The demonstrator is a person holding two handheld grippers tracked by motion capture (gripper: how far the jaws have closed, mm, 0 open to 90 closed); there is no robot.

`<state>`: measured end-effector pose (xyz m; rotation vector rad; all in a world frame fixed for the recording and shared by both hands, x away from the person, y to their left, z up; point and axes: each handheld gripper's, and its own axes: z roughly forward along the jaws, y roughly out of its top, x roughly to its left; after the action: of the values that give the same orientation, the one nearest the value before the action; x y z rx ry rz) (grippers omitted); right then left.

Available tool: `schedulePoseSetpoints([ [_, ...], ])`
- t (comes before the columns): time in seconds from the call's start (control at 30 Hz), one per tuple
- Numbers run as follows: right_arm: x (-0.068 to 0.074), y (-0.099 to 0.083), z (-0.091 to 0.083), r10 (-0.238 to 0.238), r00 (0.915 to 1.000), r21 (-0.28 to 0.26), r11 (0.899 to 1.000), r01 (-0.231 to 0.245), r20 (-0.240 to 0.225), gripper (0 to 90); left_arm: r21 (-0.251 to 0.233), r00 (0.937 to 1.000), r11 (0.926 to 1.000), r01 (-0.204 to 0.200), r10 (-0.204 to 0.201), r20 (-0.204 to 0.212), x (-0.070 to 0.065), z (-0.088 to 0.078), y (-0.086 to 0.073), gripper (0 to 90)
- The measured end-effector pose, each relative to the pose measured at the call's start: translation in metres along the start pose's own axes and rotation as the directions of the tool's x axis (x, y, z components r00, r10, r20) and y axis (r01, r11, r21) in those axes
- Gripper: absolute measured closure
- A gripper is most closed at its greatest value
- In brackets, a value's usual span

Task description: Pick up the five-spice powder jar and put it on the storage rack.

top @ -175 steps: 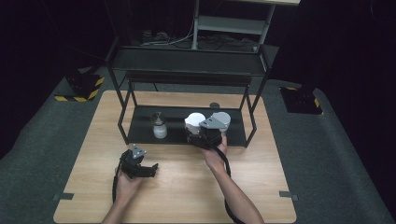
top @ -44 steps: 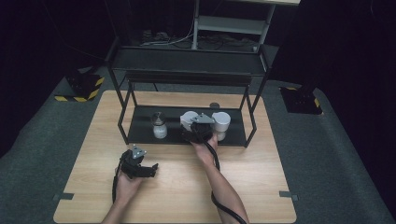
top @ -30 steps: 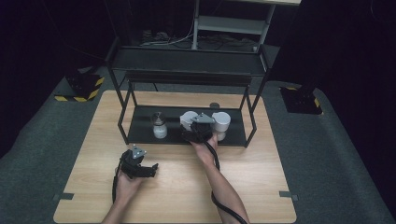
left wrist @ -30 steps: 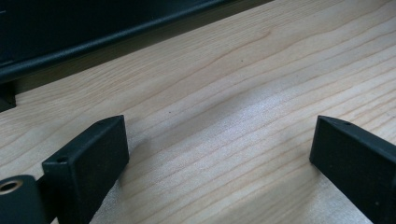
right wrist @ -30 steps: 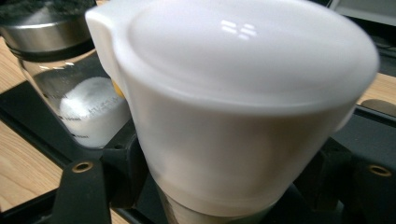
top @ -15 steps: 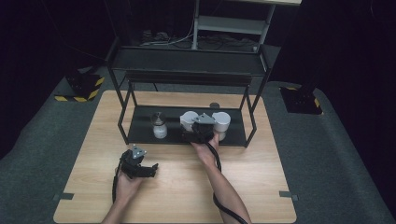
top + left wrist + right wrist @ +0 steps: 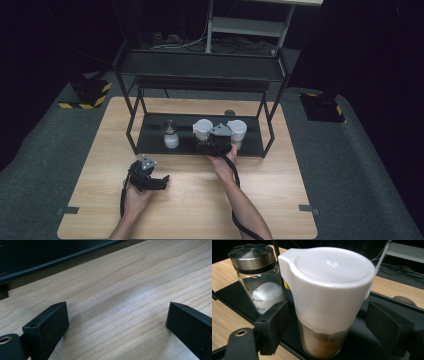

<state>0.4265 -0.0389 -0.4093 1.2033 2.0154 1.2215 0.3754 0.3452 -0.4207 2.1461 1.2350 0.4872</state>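
Wooden counter (image 7: 200,200) carries a black two-tier rack (image 7: 200,70); on its lower shelf (image 7: 150,137) stand a glass shaker with metal lid (image 7: 170,135), a white-lidded jar (image 7: 202,130) and a second white-lidded container (image 7: 237,130). Right gripper (image 7: 324,322) sits at the shelf's front edge, its fingers (image 7: 272,322) having just opened; they straddle the white-lidded jar with a gap either side, pads off the wall. Judgement: jar is set down, so back straight out, level, without clipping the shaker just beside it. Left gripper (image 7: 145,177) rests on the counter, fingers wide apart, holding nothing.
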Motion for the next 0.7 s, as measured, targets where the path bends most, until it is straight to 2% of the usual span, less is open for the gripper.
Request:
schedulePoseSetpoints([
  [0.57,0.002,-0.003,-0.019,-0.025,0.9996,-0.016,1.000,0.025,-0.013,19.0,0.000,1.0000,1.0000,0.000,0.000,-0.001,0.000,0.000,0.000,4.4],
  [0.7,0.004,-0.006,-0.024,-0.047,0.9987,-0.023,0.999,0.047,-0.018,18.8,0.000,1.0000,1.0000,0.001,-0.001,0.000,0.000,0.000,0.000,4.4],
])
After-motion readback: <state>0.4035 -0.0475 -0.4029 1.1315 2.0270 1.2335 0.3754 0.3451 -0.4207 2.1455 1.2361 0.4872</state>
